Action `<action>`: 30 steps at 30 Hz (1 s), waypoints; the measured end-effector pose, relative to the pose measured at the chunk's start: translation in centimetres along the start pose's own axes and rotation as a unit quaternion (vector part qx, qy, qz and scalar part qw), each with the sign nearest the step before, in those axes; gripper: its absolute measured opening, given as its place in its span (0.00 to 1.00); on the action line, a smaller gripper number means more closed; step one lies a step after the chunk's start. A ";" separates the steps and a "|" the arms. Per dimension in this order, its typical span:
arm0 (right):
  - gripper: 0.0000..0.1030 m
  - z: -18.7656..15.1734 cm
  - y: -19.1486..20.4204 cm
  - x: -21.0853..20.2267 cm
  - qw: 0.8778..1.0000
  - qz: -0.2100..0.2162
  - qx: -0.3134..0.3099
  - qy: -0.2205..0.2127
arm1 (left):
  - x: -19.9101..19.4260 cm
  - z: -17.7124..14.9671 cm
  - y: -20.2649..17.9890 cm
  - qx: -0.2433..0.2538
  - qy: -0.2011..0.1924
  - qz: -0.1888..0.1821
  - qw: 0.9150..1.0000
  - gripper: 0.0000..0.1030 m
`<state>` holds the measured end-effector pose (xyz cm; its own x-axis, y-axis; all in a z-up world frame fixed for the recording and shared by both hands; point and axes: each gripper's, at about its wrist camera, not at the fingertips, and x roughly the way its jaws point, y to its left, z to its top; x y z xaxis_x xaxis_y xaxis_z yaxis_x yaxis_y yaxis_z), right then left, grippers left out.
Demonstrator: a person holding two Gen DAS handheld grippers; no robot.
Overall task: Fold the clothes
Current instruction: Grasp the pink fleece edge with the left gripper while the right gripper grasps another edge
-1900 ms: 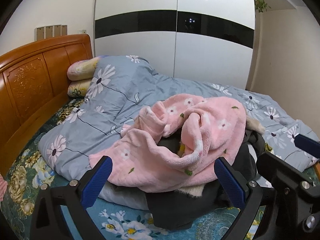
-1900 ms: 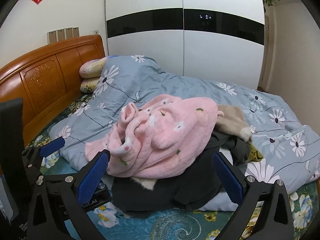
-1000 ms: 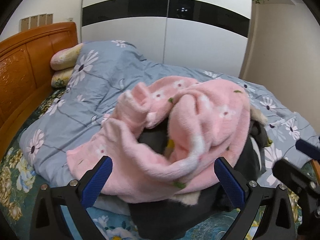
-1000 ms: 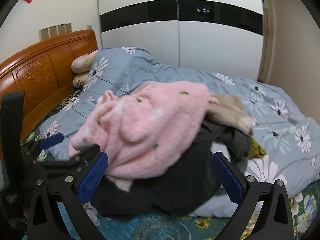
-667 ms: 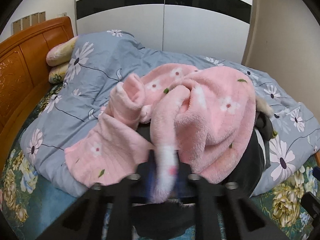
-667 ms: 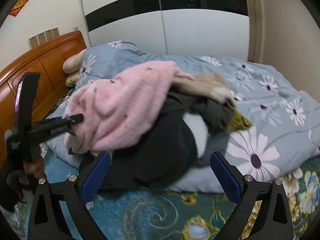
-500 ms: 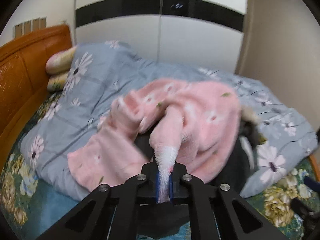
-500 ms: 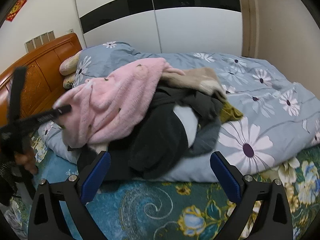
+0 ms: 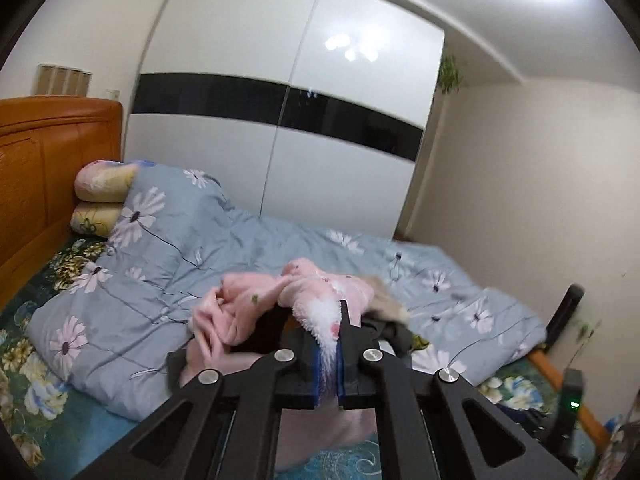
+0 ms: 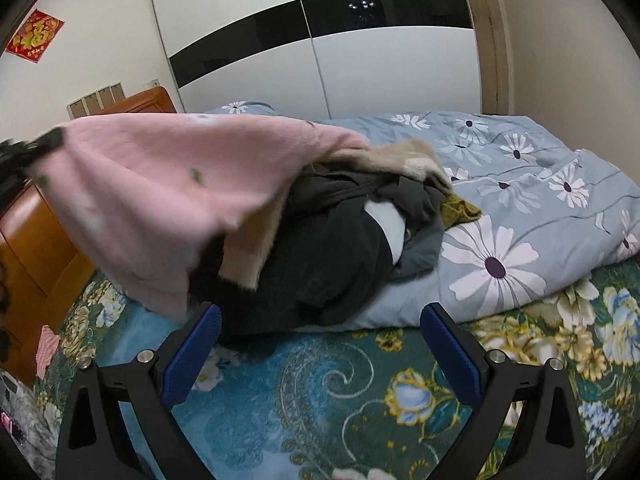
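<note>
My left gripper [image 9: 328,364] is shut on the white-trimmed edge of a fluffy pink flowered garment [image 9: 244,308], raised above the bed. In the right wrist view that pink garment [image 10: 160,200] stretches up and to the left from the pile toward the left gripper [image 10: 36,148] at the frame's edge. Under it lies a heap of clothes: a dark grey piece [image 10: 332,248], a beige furry one [image 10: 400,160] and an olive one [image 10: 460,208]. My right gripper [image 10: 320,356] hangs open over the teal flowered sheet [image 10: 340,384], just in front of the heap, with nothing between its fingers.
A blue-grey daisy quilt [image 10: 520,208] covers the bed behind the heap. The wooden headboard [image 9: 36,168] and two pillows [image 9: 100,196] stand at the left. A white and black wardrobe [image 9: 280,120] lines the far wall. A small pink cloth [image 10: 46,346] lies near the left.
The left gripper closed on the pink garment's edge and rose, pulling it up off the heap. The right gripper swung to the right and nearer the sheet, staying open.
</note>
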<state>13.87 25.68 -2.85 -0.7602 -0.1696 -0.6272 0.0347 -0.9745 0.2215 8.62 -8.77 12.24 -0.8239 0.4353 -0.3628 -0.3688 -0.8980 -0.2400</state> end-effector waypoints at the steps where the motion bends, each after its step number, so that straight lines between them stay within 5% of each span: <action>1: 0.97 -0.4 0.0 -0.4 1.000 0.003 0.004 -0.001 | -1.6 0.0 0.9 -0.006 -0.008 0.002 1.000 0.05; 6: 0.97 -2.1 0.8 -0.5 0.999 0.033 0.024 0.010 | -8.2 -0.6 5.4 -0.012 -0.034 0.044 0.998 0.05; 13: 0.95 -3.2 4.3 2.8 0.989 0.129 0.069 0.034 | -11.0 -4.0 12.8 -0.043 0.007 0.126 0.991 0.06; 15: 0.82 -3.3 5.3 3.8 0.987 0.139 0.068 0.039 | -11.6 -5.4 15.1 -0.061 0.013 0.144 0.988 0.06; 19: 0.78 -3.4 5.5 6.9 0.983 0.142 0.102 0.059 | -11.9 -8.8 19.3 -0.108 0.049 0.175 0.977 0.06; 24: 0.55 -4.0 5.4 12.3 0.972 0.145 0.152 0.105 | -11.0 -13.4 23.5 -0.151 0.100 0.196 0.964 0.06; 30: 0.46 -5.0 6.3 17.6 0.964 0.140 0.175 0.145 | -10.2 -16.4 27.2 -0.186 0.127 0.197 0.954 0.06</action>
<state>3.95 15.80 -16.20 -0.5378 -0.5013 -0.6778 -0.0480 -0.7845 0.6183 14.05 -36.63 -5.34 -0.7193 0.1123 -0.6855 0.1652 -0.9309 -0.3259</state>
